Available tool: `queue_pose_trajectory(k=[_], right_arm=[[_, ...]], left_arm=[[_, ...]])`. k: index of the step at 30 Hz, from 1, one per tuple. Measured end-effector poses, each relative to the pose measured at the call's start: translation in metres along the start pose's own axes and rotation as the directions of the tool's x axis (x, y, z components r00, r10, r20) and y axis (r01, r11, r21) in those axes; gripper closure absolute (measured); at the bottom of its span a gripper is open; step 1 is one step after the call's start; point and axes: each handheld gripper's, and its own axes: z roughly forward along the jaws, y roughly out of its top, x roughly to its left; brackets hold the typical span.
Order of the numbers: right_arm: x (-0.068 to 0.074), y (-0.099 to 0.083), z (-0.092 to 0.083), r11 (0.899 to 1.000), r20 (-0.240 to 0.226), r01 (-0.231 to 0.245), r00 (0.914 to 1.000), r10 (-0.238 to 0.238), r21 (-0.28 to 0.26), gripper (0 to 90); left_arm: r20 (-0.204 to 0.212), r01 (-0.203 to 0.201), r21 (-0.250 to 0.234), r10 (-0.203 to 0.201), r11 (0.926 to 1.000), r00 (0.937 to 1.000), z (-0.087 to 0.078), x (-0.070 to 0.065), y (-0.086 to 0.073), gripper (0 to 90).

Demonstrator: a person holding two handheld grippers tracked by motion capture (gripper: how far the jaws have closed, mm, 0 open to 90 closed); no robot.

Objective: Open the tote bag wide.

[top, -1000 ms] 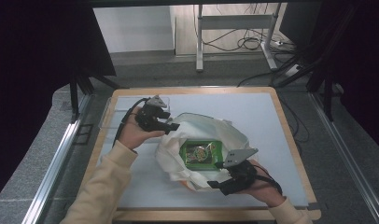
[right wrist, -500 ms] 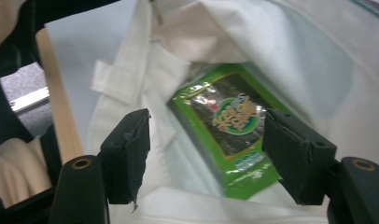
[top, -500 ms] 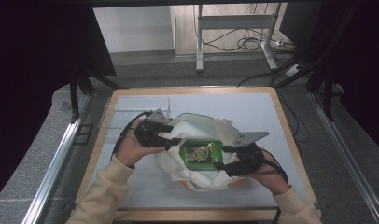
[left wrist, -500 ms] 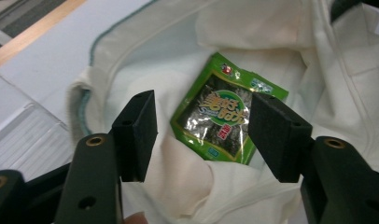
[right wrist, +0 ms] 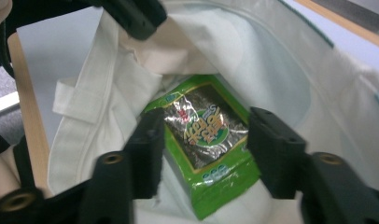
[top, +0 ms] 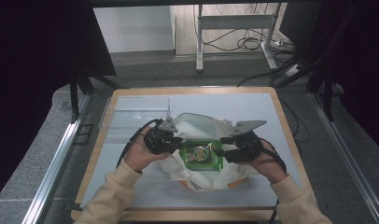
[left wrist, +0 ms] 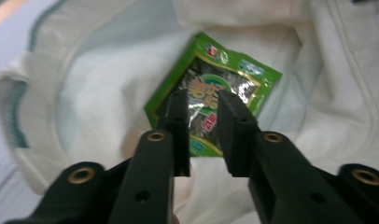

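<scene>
In the left gripper view, the left gripper (left wrist: 204,105) rises from the bottom centre with its two black jaws drawn to a narrow gap; they have just been closing, and no cloth or packet is visibly pinched between them, the tips hanging over the near edge of the flat green foil snack packet (left wrist: 214,93). In the right gripper view, the right gripper (right wrist: 204,133) stands about half open, its jaws also just closing, straddling the same packet (right wrist: 205,135) from the opposite side without pressing on it. The packet lies flat at the bottom of the white cloth tote bag (top: 204,128), mid-frame in the high view, and the bag's mouth gapes upward, probably so both tools can reach in. The two grippers come in from either side of the bag, likely to lift the packet out. A clear plastic tray (top: 131,112) sits at the upper left of the blue-grey mat (top: 262,105) on the wooden-edged table.
</scene>
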Motion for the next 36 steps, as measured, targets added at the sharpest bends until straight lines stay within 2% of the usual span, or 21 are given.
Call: queue_pose_trajectory(k=[1,2,3,4,5,7,8,9,11,12,15,18,20,23,26,28,29,33,35,36], right_arm=[[0.000,0.003,0.001,1.000,-0.001,0.005,1.0000,-0.005,-0.001,56.9],[0.000,0.010,0.004,1.000,-0.005,0.008,1.0000,-0.008,0.006,64.4],[0.000,0.010,0.004,1.000,-0.005,0.008,1.0000,-0.008,0.006,64.4],[-0.001,0.012,0.005,1.000,-0.010,0.010,0.9999,-0.010,0.010,68.3],[-0.003,0.019,0.008,1.000,-0.030,0.014,0.9995,-0.013,0.015,76.5],[-0.004,0.025,0.012,1.000,-0.034,0.013,0.9993,-0.013,0.022,82.3],[-0.004,0.025,0.012,1.000,-0.034,0.013,0.9993,-0.013,0.022,82.3],[-0.005,0.031,0.018,0.999,-0.038,0.018,0.9991,-0.017,0.032,87.2],[-0.005,0.033,0.020,0.999,-0.043,0.019,0.9989,-0.017,0.037,88.9],[-0.007,0.040,0.027,0.999,-0.047,0.020,0.9987,-0.018,0.046,89.4],[-0.008,0.045,0.033,0.998,-0.053,0.022,0.9984,-0.019,0.054,89.4],[-0.003,0.059,0.047,0.997,-0.084,0.040,0.9959,-0.034,0.072,89.4],[-0.003,0.061,0.050,0.996,-0.090,0.044,0.9952,-0.037,0.075,89.5],[-0.003,0.067,0.064,0.995,-0.111,0.038,0.9934,-0.027,0.090,89.4],[-0.005,0.070,0.083,0.994,-0.134,0.019,0.9910,-0.004,0.111,89.4],[-0.006,0.070,0.086,0.993,-0.138,0.019,0.9905,-0.003,0.116,89.4],[-0.005,0.070,0.097,0.990,-0.143,0.024,0.9896,-0.004,0.138,89.4],[-0.007,0.068,0.109,0.986,-0.127,0.030,0.9919,-0.009,0.165,89.4],[-0.011,0.064,0.120,0.982,-0.133,0.031,0.9911,-0.007,0.184,89.5],[-0.011,0.064,0.120,0.982,-0.133,0.031,0.9911,-0.007,0.184,89.5]], left_arm=[[0.011,0.005,0.003,-0.005,1.0000,0.9999,0.000,0.000,-0.001,79.1],[0.034,0.012,0.006,-0.012,0.9999,0.9994,0.001,-0.001,-0.004,83.0],[0.034,0.012,0.006,-0.012,0.9999,0.9994,0.001,-0.001,-0.004,84.1],[0.041,-0.005,0.010,0.004,0.9999,0.9992,0.000,-0.001,-0.004,84.1],[0.053,-0.005,0.013,0.005,0.9999,0.9986,0.001,-0.001,-0.006,86.6],[0.058,-0.002,0.018,0.001,0.9998,0.9983,0.003,-0.002,-0.005,87.6],[0.061,-0.003,0.025,0.002,0.9997,0.9981,0.004,-0.002,-0.005,87.6],[0.065,-0.015,0.032,0.013,0.9994,0.9978,0.005,-0.002,-0.005,88.7],[0.070,-0.012,0.029,0.010,0.9995,0.9975,0.006,-0.003,-0.005,89.1],[0.074,-0.005,0.021,0.004,0.9998,0.9972,0.007,-0.005,-0.005,89.5],[0.080,-0.015,0.025,0.013,0.9996,0.9967,0.008,-0.007,-0.006,89.6],[0.087,-0.013,0.031,0.010,0.9994,0.9962,0.008,-0.008,-0.008,89.7],[0.089,-0.010,0.030,0.007,0.9995,0.9960,0.009,-0.009,-0.009,89.7],[0.093,-0.028,0.049,0.023,0.9984,0.9954,0.011,-0.009,-0.010,89.6],[0.098,-0.024,0.053,0.019,0.9983,0.9950,0.014,-0.010,-0.011,89.4],[0.099,-0.023,0.054,0.017,0.9983,0.9950,0.015,-0.009,-0.012,89.4],[0.103,-0.025,0.058,0.019,0.9980,0.9945,0.016,-0.008,-0.013,89.4],[0.111,-0.022,0.066,0.014,0.9976,0.9938,0.017,-0.008,-0.014,89.5],[0.115,-0.012,0.068,0.005,0.9976,0.9933,0.017,-0.008,-0.016,89.7],[0.115,-0.012,0.068,0.005,0.9976,0.9933,0.017,-0.008,-0.016,89.8]])
